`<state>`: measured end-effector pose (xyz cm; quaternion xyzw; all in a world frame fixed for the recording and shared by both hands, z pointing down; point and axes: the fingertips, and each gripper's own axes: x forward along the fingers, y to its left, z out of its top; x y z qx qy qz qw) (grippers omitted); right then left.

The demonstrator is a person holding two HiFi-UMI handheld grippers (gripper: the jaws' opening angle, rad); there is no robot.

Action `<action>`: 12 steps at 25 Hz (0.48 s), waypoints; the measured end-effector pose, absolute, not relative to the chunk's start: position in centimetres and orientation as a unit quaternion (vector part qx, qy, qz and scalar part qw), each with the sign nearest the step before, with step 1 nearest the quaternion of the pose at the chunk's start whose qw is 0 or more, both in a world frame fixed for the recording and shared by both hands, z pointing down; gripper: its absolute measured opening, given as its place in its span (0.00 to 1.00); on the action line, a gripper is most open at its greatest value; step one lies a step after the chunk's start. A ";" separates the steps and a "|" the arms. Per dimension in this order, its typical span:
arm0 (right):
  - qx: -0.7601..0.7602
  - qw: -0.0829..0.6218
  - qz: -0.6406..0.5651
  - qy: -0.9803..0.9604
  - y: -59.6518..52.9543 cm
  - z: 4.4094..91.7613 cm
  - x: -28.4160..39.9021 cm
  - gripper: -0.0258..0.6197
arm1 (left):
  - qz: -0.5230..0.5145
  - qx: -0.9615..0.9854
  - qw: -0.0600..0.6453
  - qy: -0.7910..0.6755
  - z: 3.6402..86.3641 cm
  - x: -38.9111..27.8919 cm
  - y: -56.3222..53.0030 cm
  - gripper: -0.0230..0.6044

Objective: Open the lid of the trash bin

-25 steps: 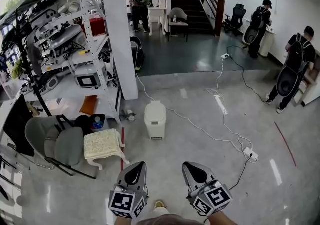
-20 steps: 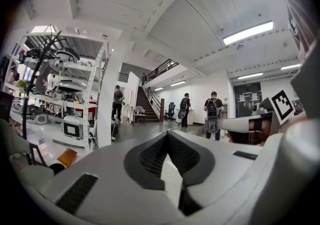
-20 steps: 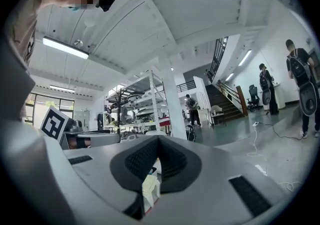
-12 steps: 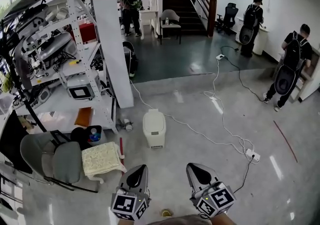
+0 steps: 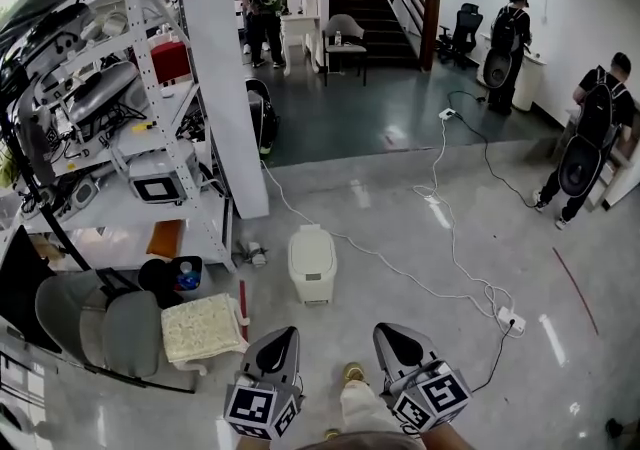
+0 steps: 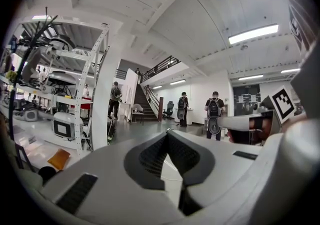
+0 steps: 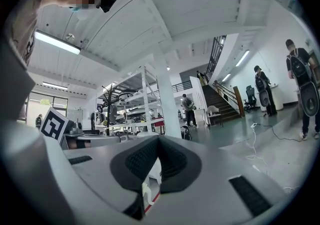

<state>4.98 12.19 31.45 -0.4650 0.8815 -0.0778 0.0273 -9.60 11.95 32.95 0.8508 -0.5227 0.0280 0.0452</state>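
The trash bin (image 5: 312, 264) sits well ahead on the floor, long axis pointing away from you, nearer your left gripper (image 5: 282, 338) than your right gripper (image 5: 392, 336), both jaws pressed together, empty.

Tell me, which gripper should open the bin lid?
Probably left. The left gripper is more in line with the trash bin than the right gripper. Both are far off, fingers together.

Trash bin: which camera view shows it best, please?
The head view. It shows the whole white trash bin, upright, with its lid down. The left gripper view and the right gripper view look along their shut jaws toward the room; I cannot recognise the bin in either.
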 end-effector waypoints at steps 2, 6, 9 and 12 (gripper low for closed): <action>-0.462 0.027 -0.078 0.883 10.3 31.6 4.7 0.08 | 0.029 0.848 0.045 -0.527 32.9 -10.0 10.4 0.04; -0.456 0.032 -0.083 0.886 6.5 31.9 4.6 0.08 | 0.032 0.843 0.043 -0.536 32.9 -10.3 7.1 0.04; -0.451 0.032 -0.088 0.888 3.6 32.3 4.8 0.08 | 0.033 0.838 0.045 -0.543 33.0 -10.3 4.4 0.04; -0.444 0.032 -0.092 0.891 0.3 32.4 5.1 0.08 | 0.036 0.834 0.049 -0.549 32.9 -10.1 1.5 0.04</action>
